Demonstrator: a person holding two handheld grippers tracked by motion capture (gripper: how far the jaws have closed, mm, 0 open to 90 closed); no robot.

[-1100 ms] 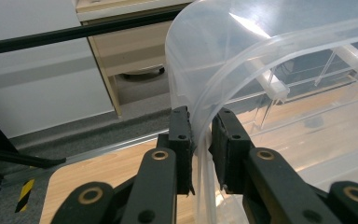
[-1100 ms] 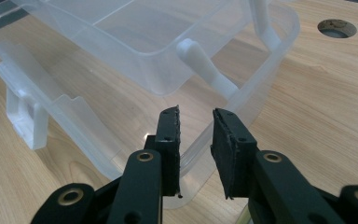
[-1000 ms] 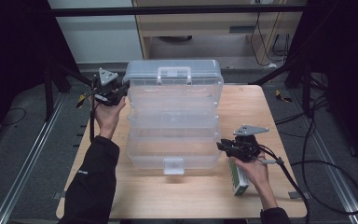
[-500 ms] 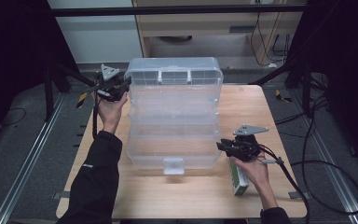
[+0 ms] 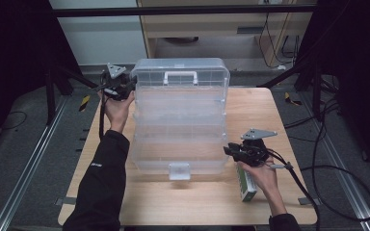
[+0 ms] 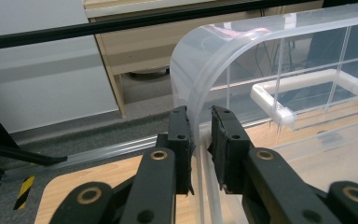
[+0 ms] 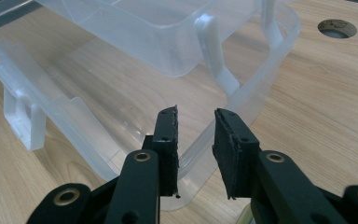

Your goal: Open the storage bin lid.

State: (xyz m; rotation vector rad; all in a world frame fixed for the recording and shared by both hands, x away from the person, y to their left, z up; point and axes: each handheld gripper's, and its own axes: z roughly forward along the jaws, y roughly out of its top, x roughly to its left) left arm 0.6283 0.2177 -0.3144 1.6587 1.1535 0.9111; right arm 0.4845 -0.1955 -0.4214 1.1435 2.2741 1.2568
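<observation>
The clear plastic case [image 5: 180,115] stands open in the middle of the table [image 5: 270,120]; my left gripper [image 6: 200,135] is clamped on its lid rim at the far left corner. My right gripper [image 7: 195,140] straddles the base's near right corner rim with its 2 jaws apart. I judge I should close the right one before swinging the lid, to keep the base from sliding.

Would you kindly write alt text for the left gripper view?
Two black jaws of the left gripper straddle the curved corner edge of a clear plastic box. Its white handle shows through the plastic, above a wooden table.
</observation>
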